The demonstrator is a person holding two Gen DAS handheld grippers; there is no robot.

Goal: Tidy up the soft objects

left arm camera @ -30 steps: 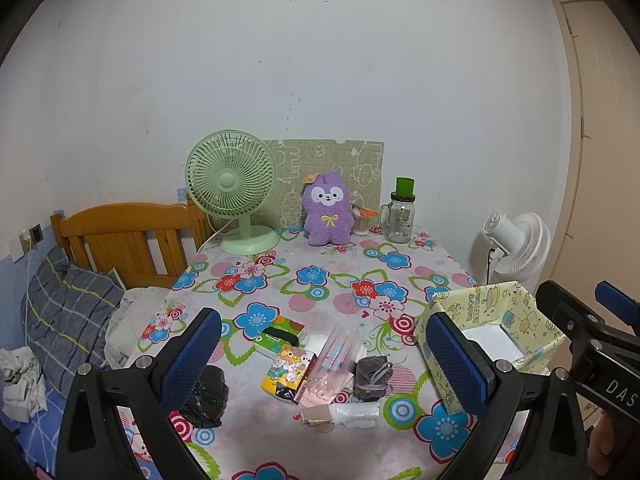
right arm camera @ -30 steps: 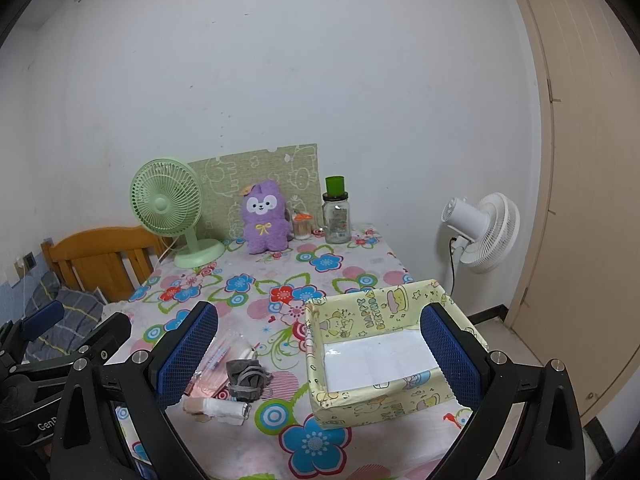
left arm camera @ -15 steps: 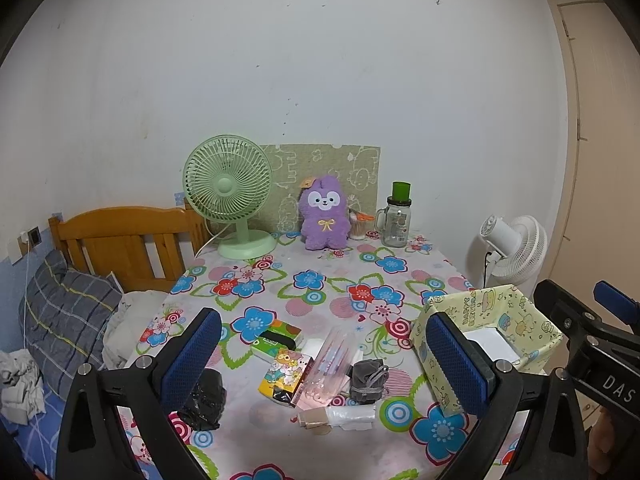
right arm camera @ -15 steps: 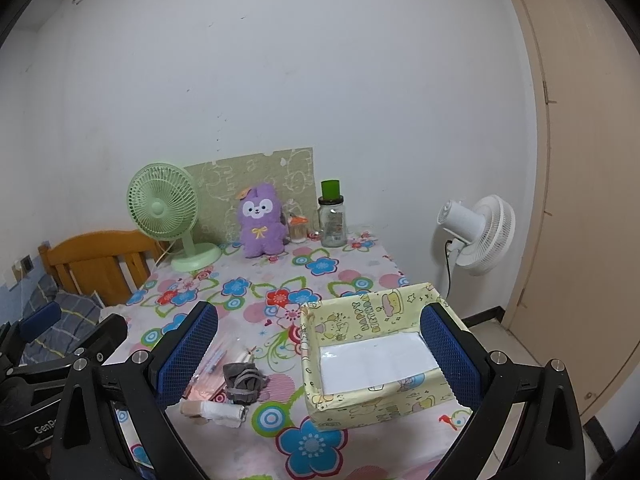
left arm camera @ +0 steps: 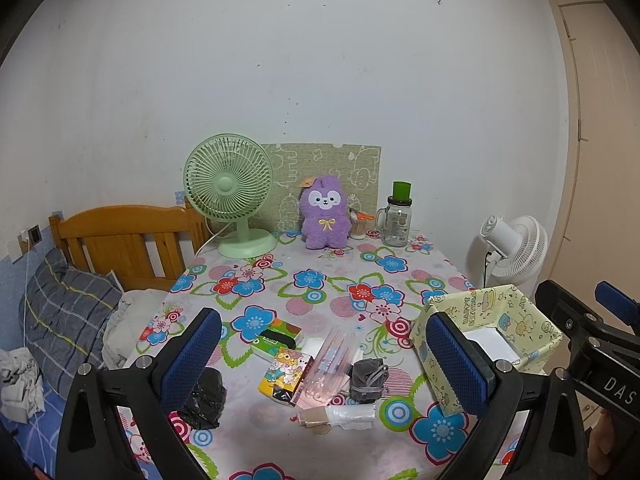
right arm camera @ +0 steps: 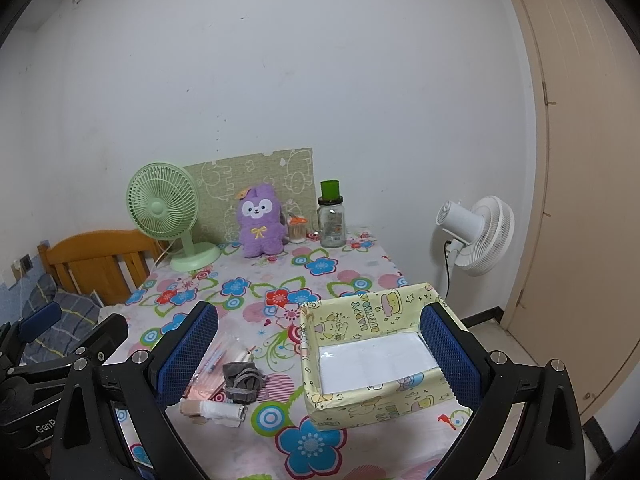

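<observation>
Soft objects lie in a loose cluster near the front edge of the surface, which is covered in a flowered cloth: a grey drawstring pouch, a crumpled black bag toward the front left corner, a white roll with a beige piece at its end, a clear pink packet, a cartoon tissue pack and a green tissue pack. Just right of the cluster, at the front right corner, stands a yellow paper-covered box, open-topped with a white bottom. The left tool hangs above the cluster, its blue-padded jaws spread wide and holding nothing. The right tool hangs over the box and the pouch, jaws likewise wide apart and empty. Along the back edge stand a green fan, a purple plush toy and a glass jar with a green lid. A white fan stands on the floor beyond the right edge.
</observation>
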